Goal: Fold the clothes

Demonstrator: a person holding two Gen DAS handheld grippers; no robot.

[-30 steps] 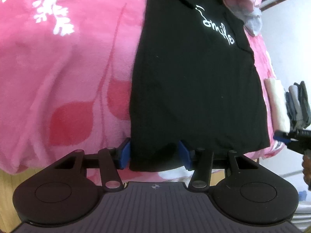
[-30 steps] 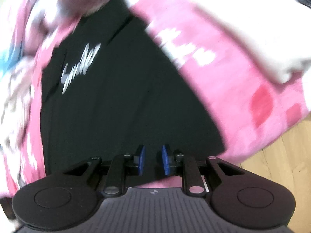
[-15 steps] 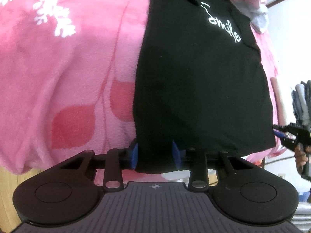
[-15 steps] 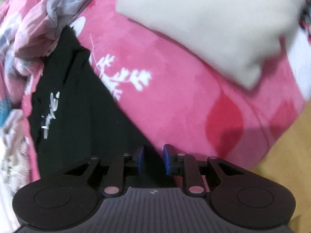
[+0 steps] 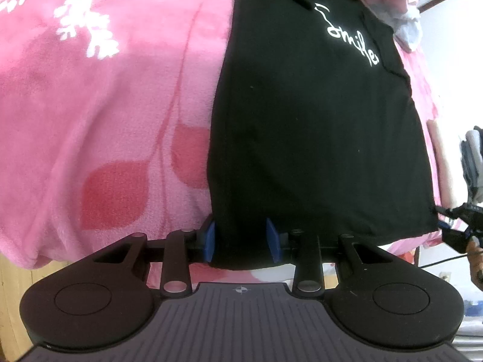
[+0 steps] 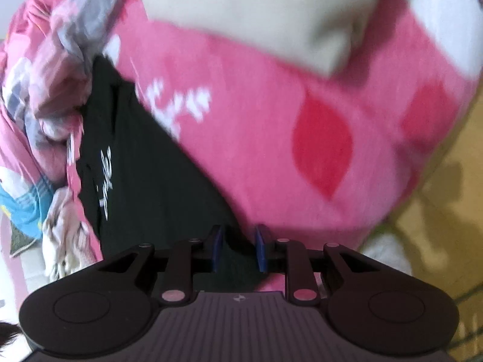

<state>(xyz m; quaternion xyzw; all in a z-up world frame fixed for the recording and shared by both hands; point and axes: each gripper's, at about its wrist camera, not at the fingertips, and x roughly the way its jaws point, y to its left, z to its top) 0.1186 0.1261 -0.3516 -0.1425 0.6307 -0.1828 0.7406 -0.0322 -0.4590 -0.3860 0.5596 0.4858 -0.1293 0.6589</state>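
A black T-shirt [image 5: 317, 126] with white script lettering [image 5: 347, 39] lies flat on a pink blanket [image 5: 105, 120] printed with red leaf shapes and white sprigs, its hem hanging over the near edge of the bed. The left gripper [image 5: 241, 239] sits at the hem's left corner, its blue pads [image 5: 209, 241] closed in on either side of a bunched fold of the black cloth and pinching it. At the far right of that view the right gripper [image 5: 452, 226], held in a person's hand [image 5: 475, 259], meets the hem's opposite corner. From the right wrist's blurred view, the right gripper [image 6: 238, 249] has the shirt's [image 6: 145, 187] corner lying between its narrowly spaced blue fingers [image 6: 215, 249]; whether the pads actually press the fabric cannot be told. A cream folded garment [image 6: 271, 15] rests further up the blanket [image 6: 302, 120], well apart from the shirt, and a crumpled floral quilt [image 6: 54, 75] is heaped beside the shirt's collar end. Wooden floor [image 6: 437, 211] shows beyond the bed's edge.
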